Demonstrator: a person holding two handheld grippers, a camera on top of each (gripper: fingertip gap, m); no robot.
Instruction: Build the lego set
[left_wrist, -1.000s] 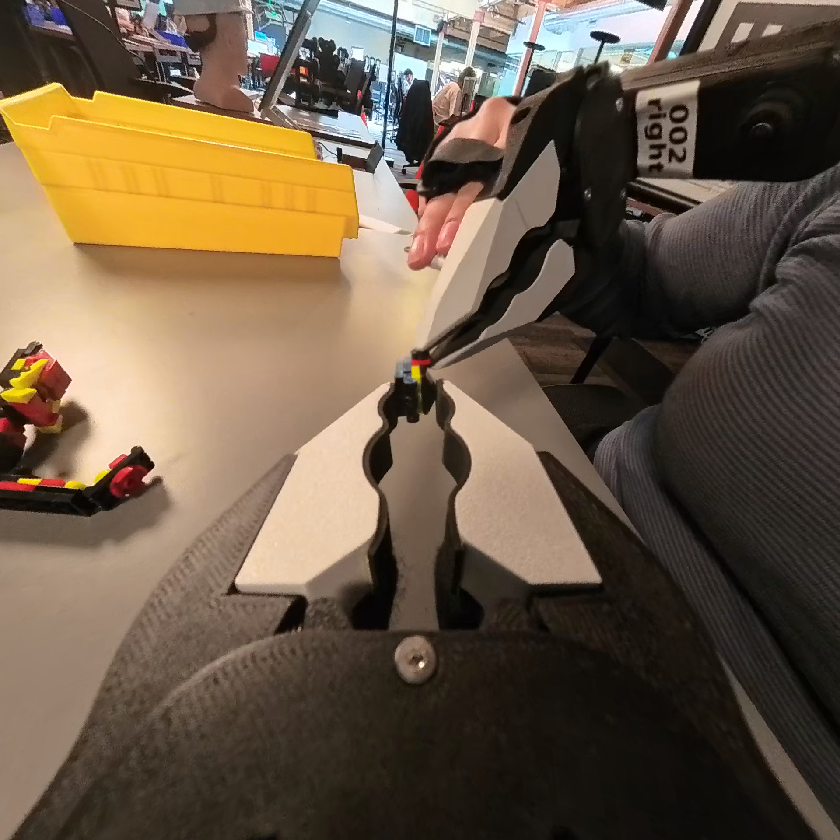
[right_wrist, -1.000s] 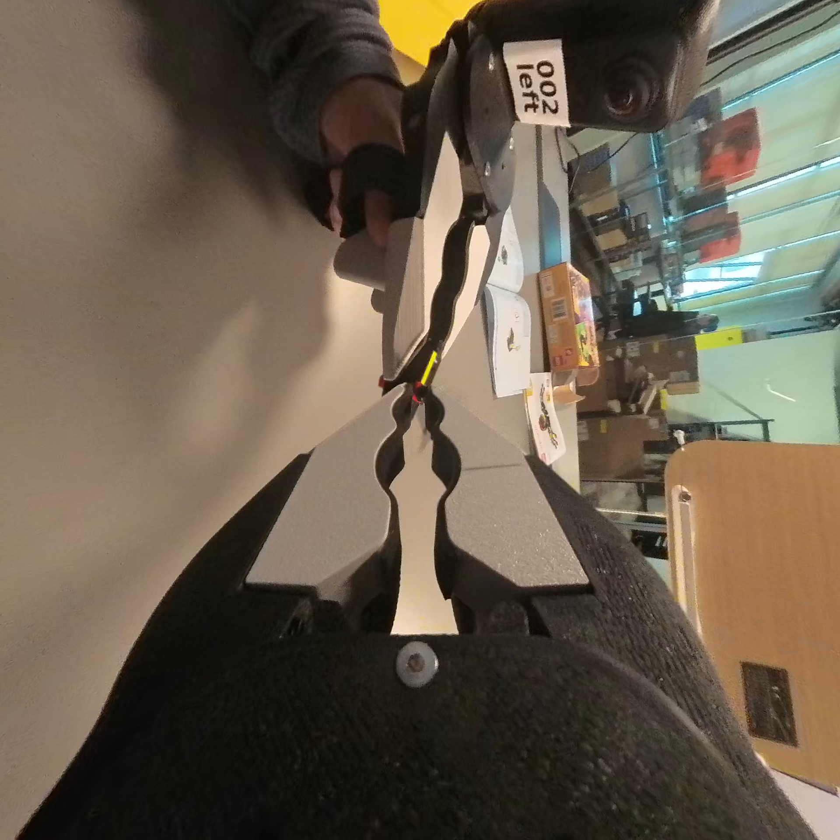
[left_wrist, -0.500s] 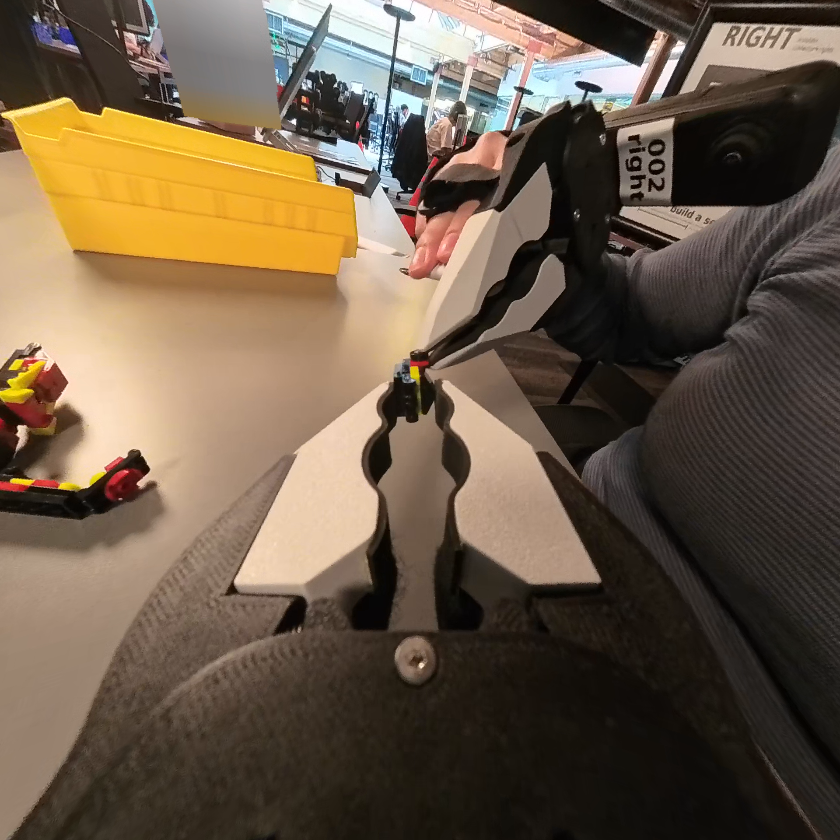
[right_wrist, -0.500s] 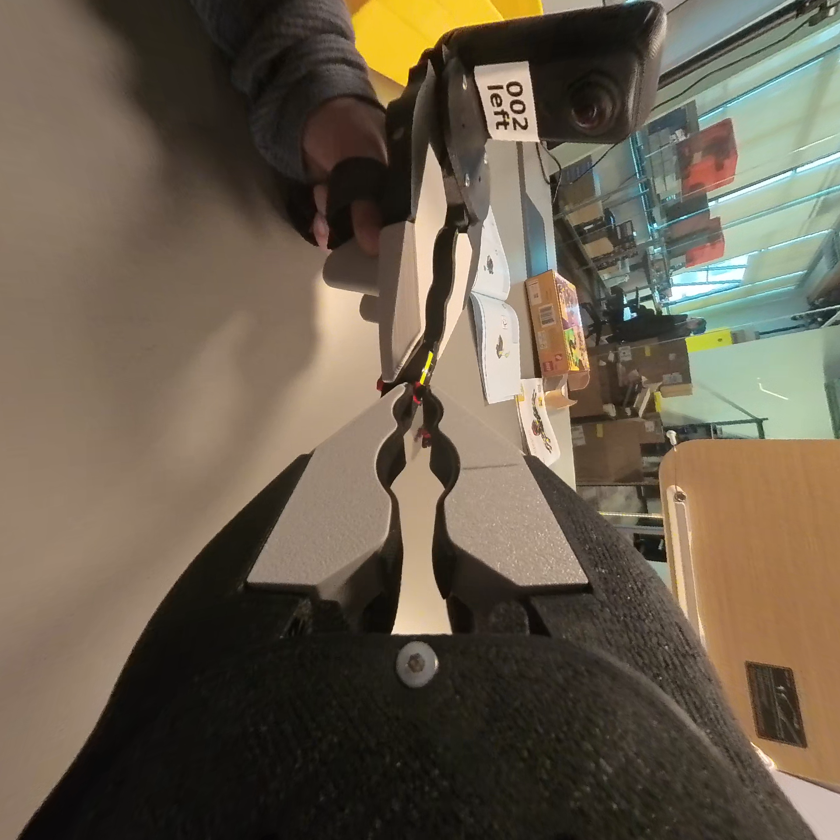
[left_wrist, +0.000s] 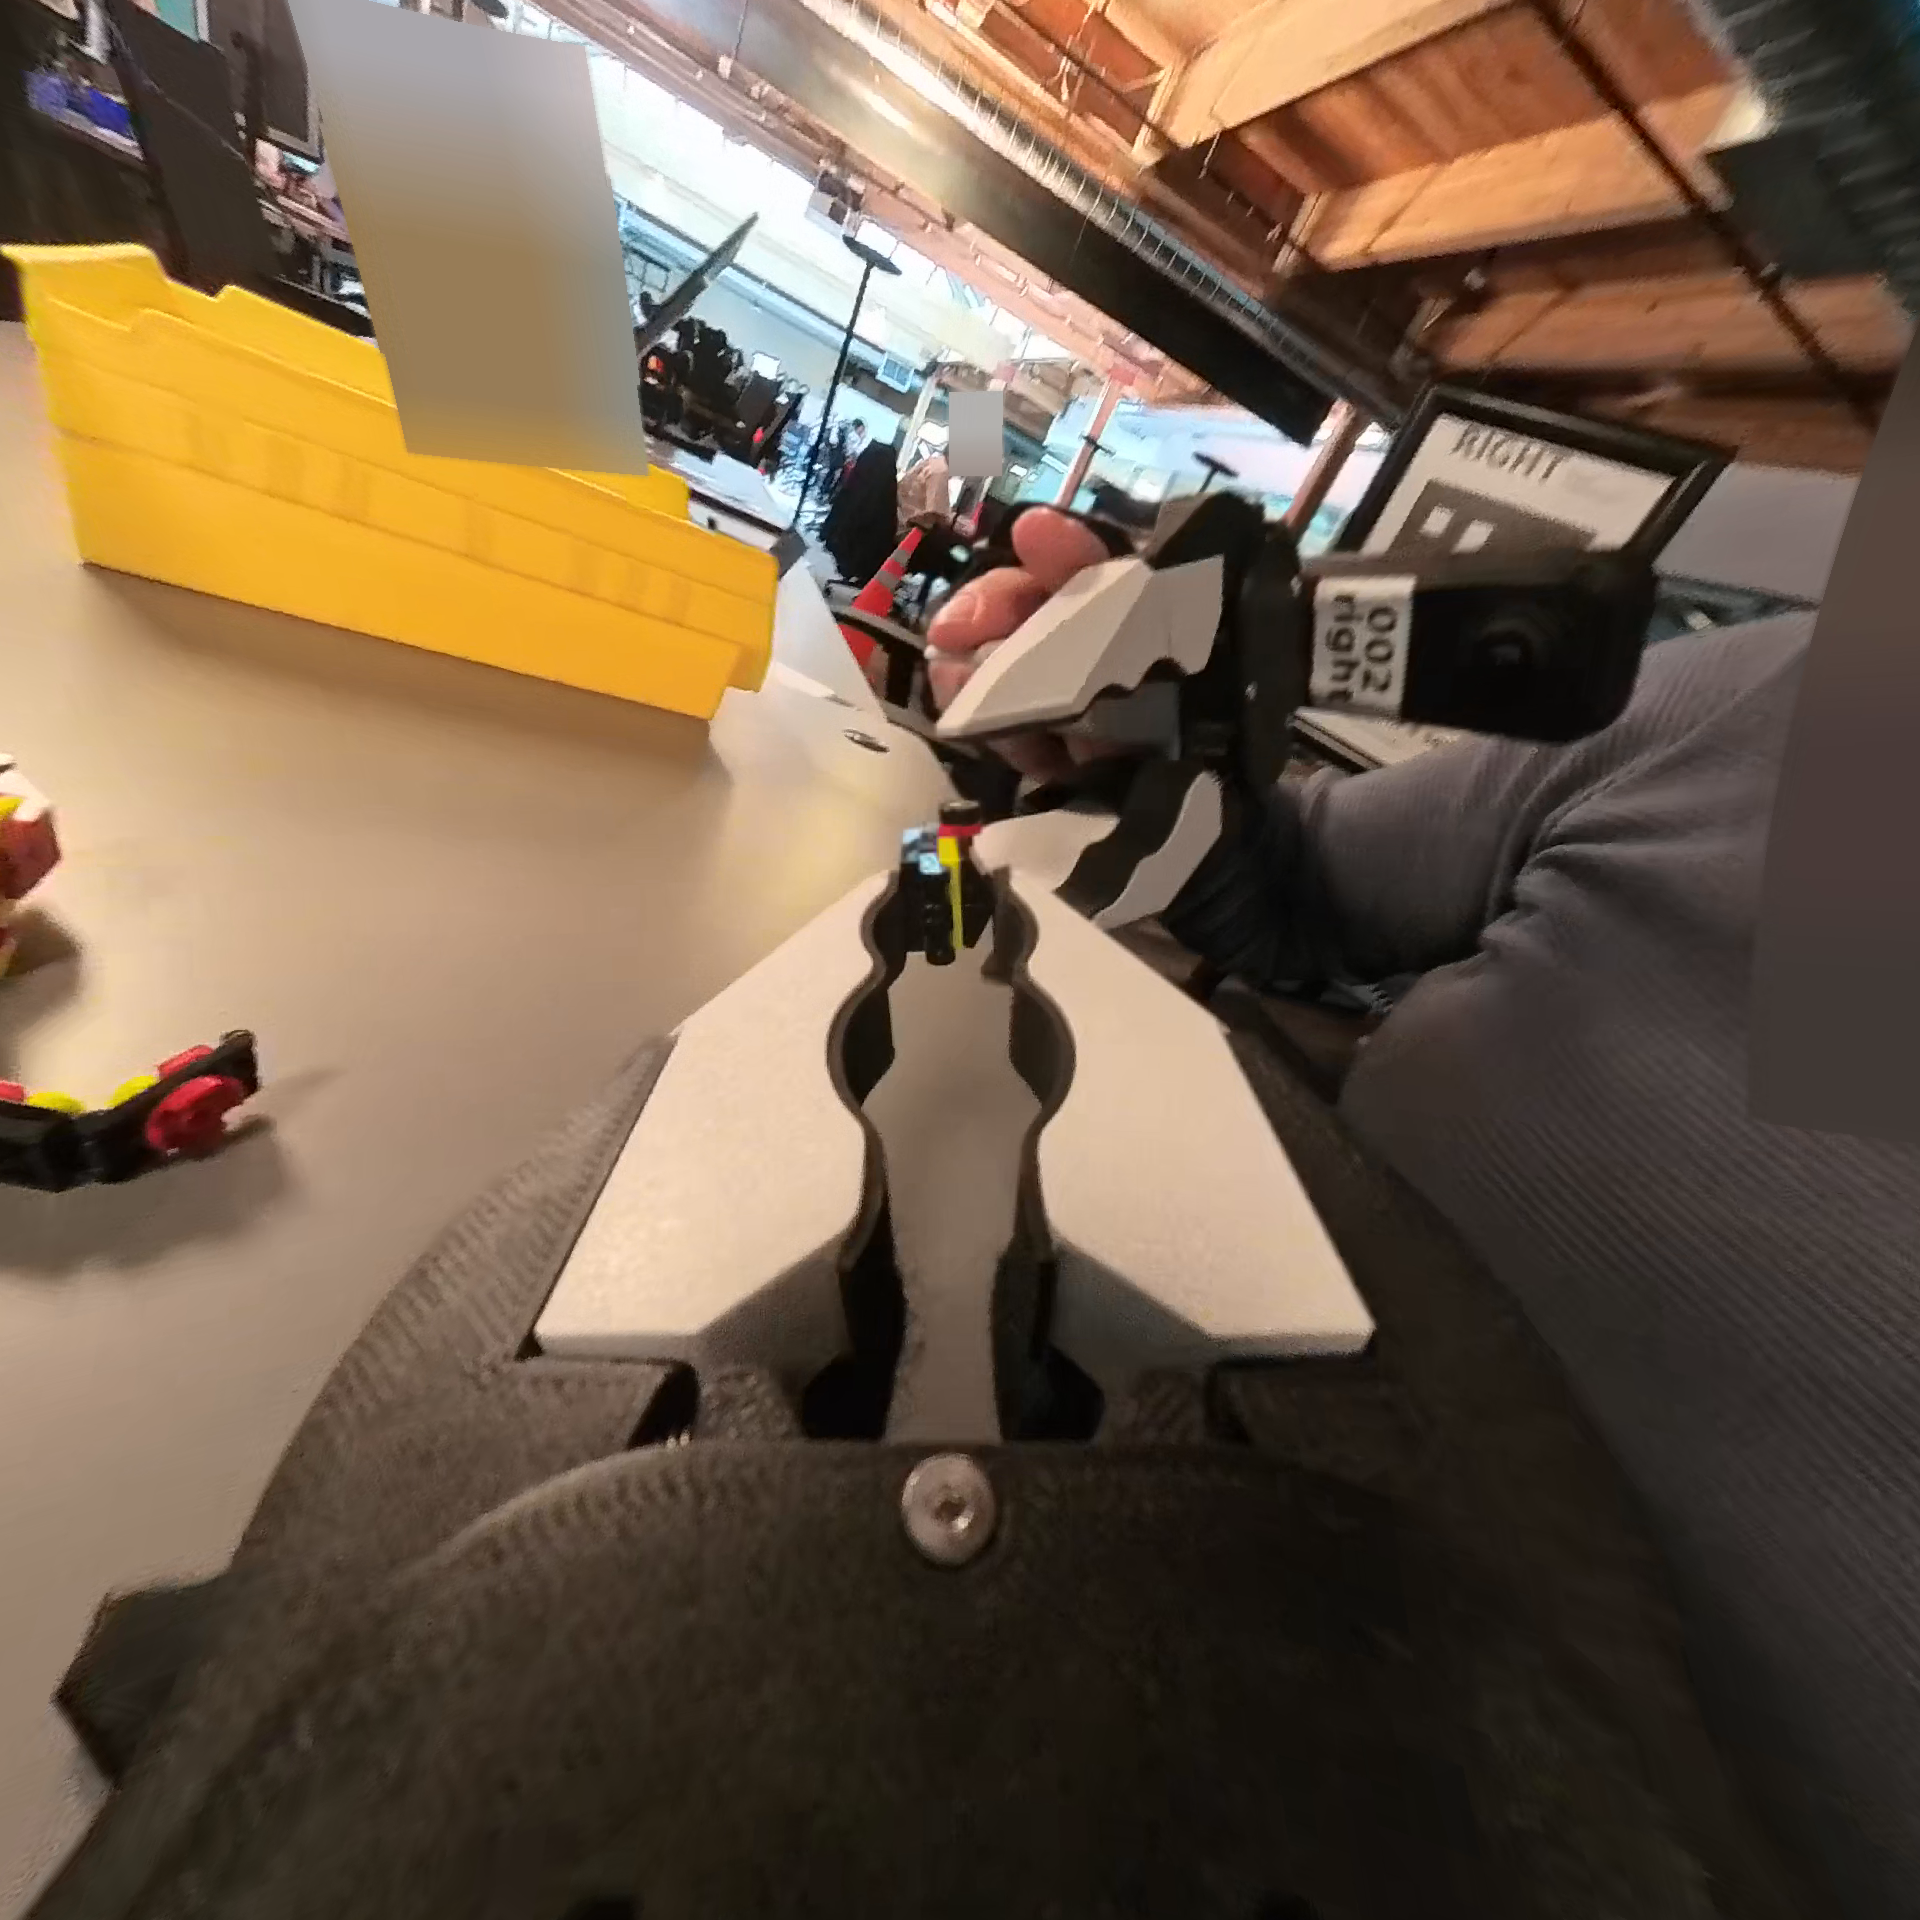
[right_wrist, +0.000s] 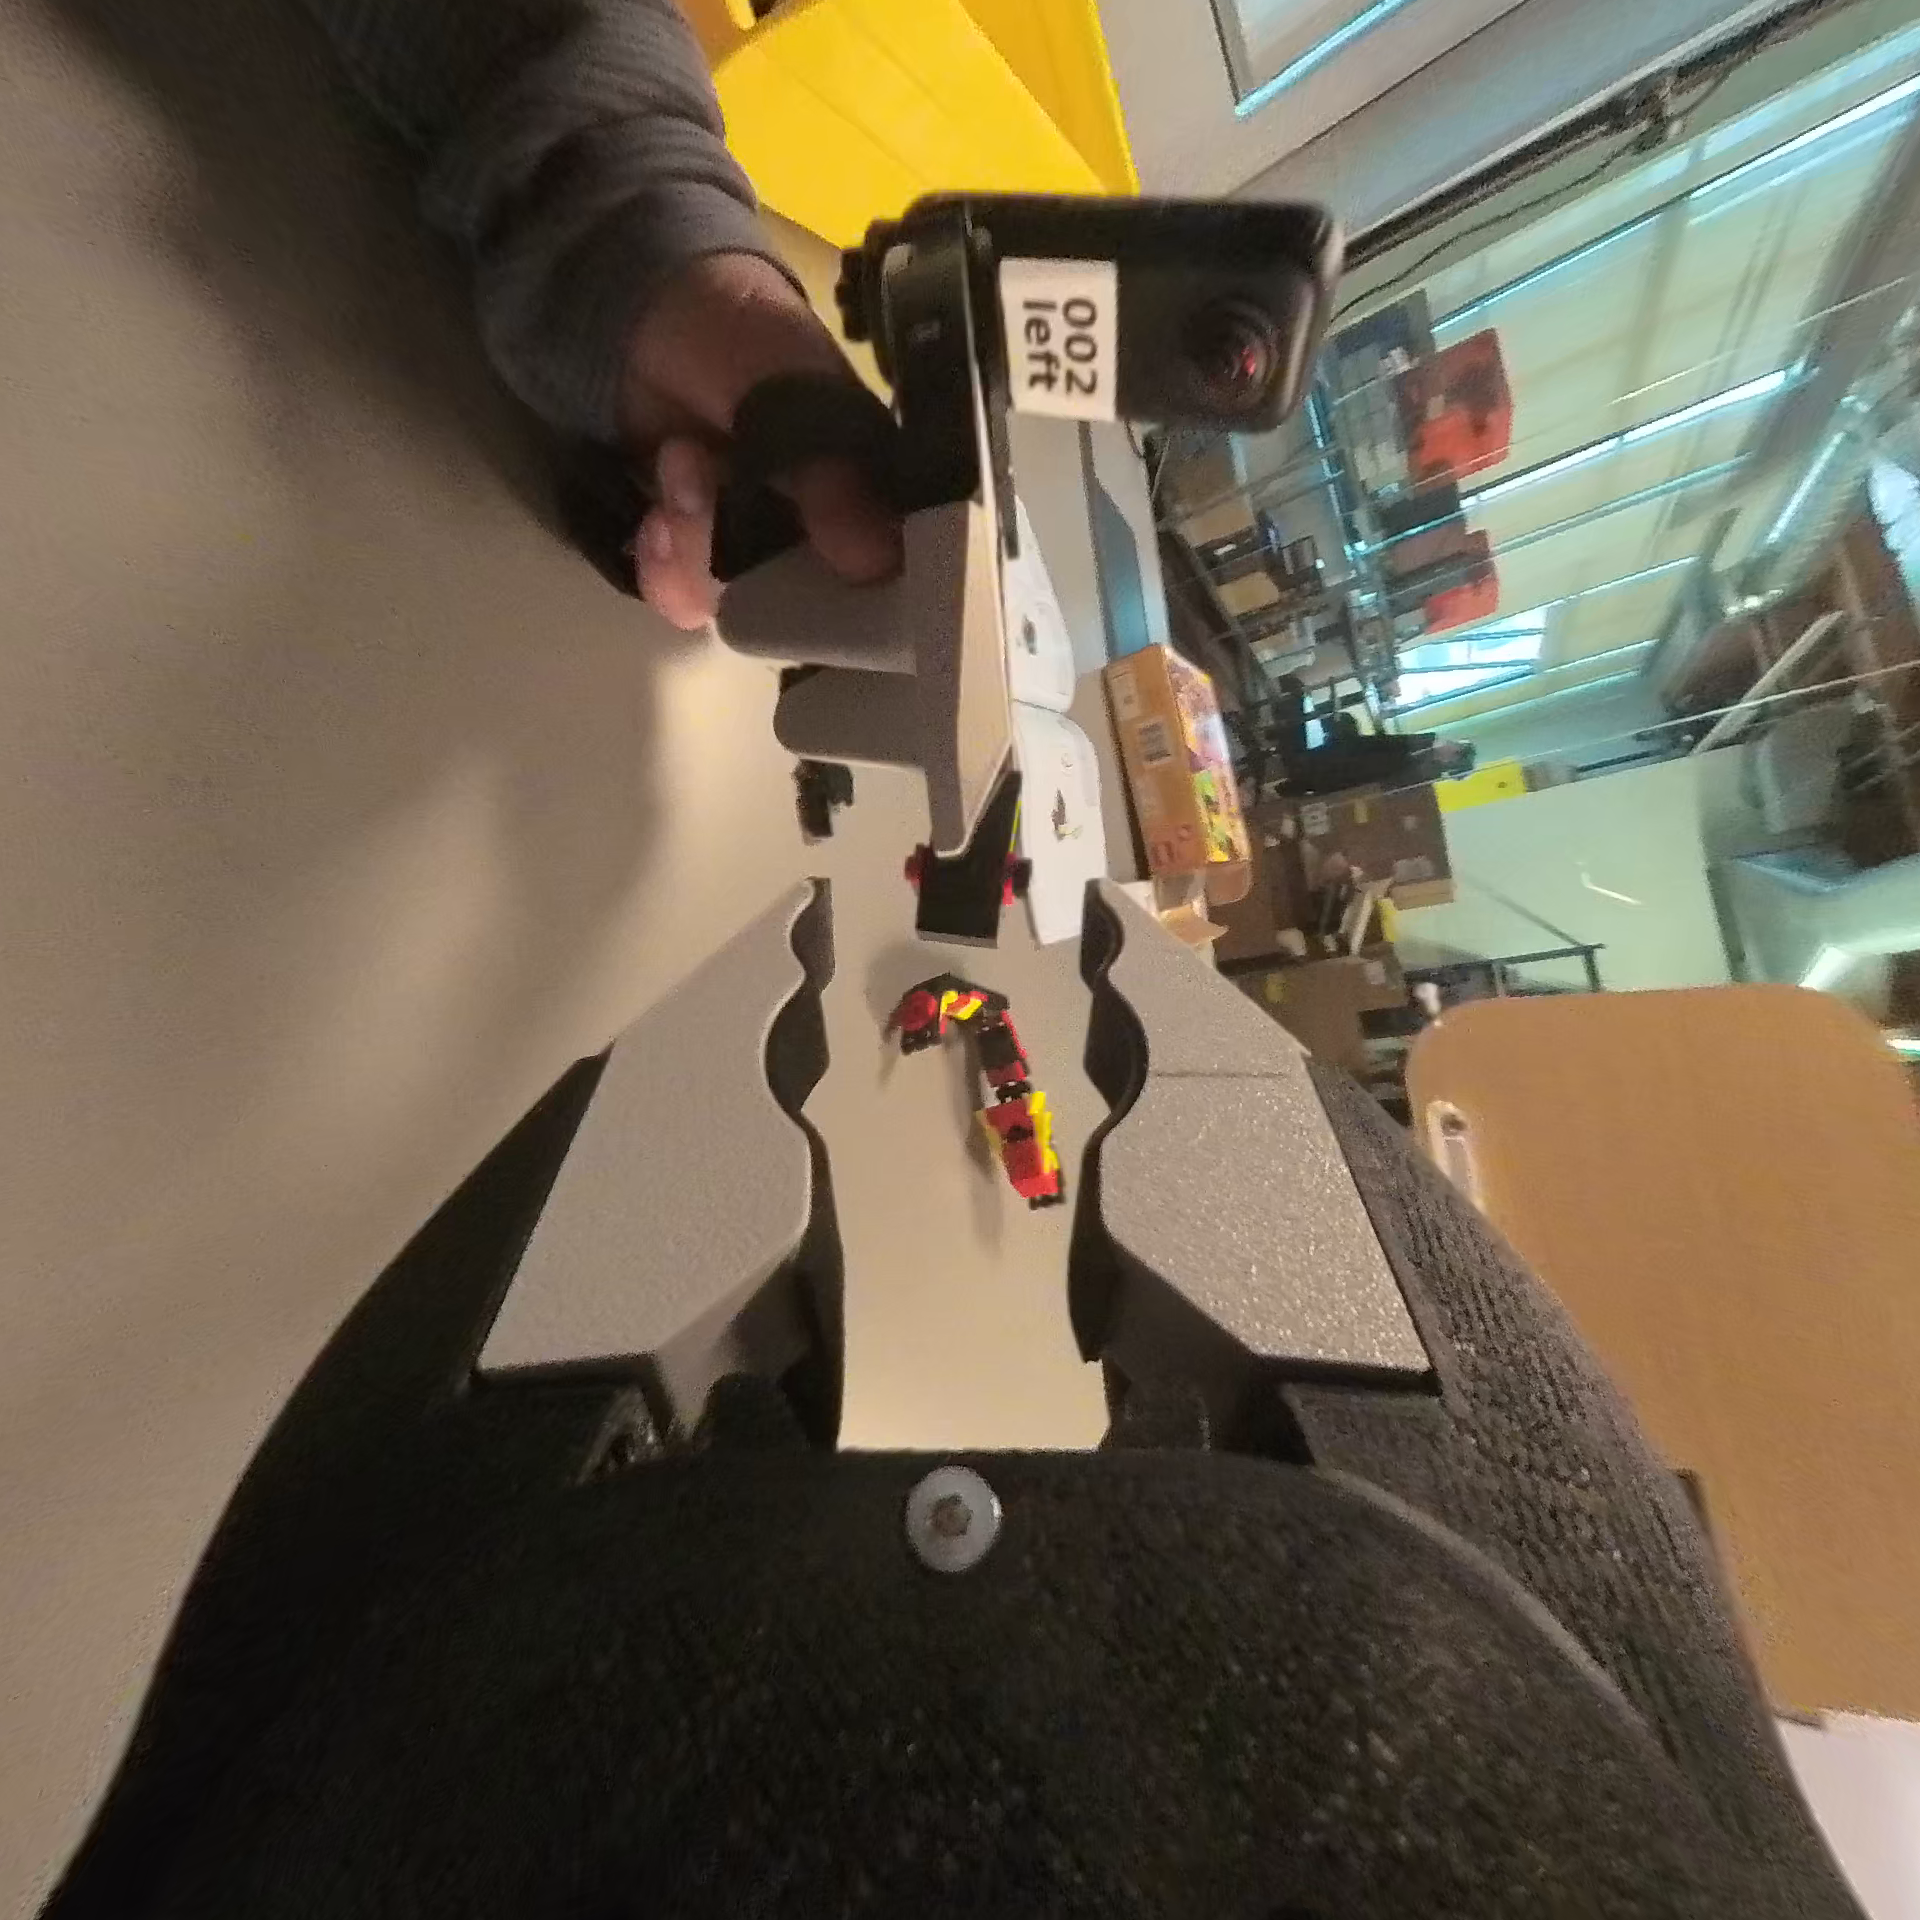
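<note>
- the build looks partly done, as far as i can judge: a red, black and yellow figure (right_wrist: 1003, 1091) lies assembled in sections on the table (left_wrist: 416, 831), its jointed end (left_wrist: 135, 1117) near the left edge of the left wrist view.
- a small black and yellow piece (left_wrist: 943, 894) with a red tip is pinched at the tips of the left gripper (left_wrist: 940, 914), held up off the table.
- joining this piece to the figure seems to be what is left.
- the right gripper (right_wrist: 956, 914) is spread wide with nothing in it, turned on its side, just beside the held piece.
- the left gripper points forward, low over the table.
- a yellow bin (left_wrist: 395, 561) sits well behind.
</note>
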